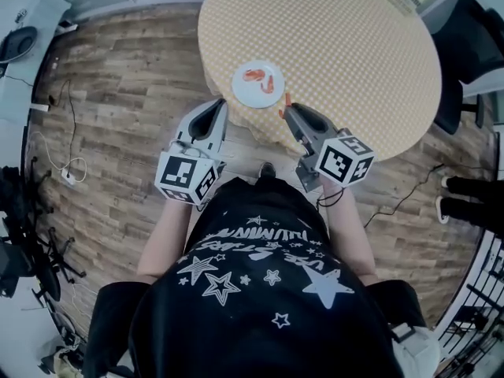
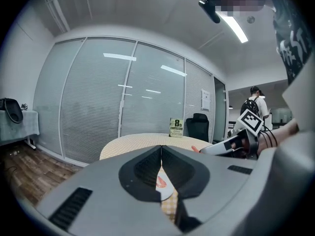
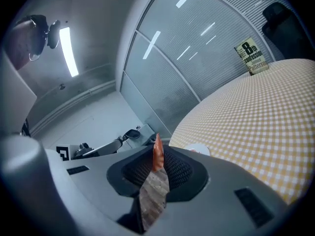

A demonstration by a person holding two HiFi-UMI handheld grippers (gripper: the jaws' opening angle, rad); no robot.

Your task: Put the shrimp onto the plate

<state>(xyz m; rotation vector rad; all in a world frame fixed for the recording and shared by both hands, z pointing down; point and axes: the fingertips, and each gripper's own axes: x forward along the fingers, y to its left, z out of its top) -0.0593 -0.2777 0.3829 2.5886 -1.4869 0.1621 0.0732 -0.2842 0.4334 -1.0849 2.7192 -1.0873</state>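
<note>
On table near edge: plate. Before plate: left claw; just right: right claw holding shrimp.

Right gripper fingers clamp shrimp; checked table beyond.

Black T-shirt with white stars; grey, marker-cubed left hand-held gripper and right hand-held gripper.

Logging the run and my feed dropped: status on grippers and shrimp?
Left gripper shut, empty. Right gripper shut on a shrimp, beside the plate. Other shrimp already on it. Nothing in the way.
</note>
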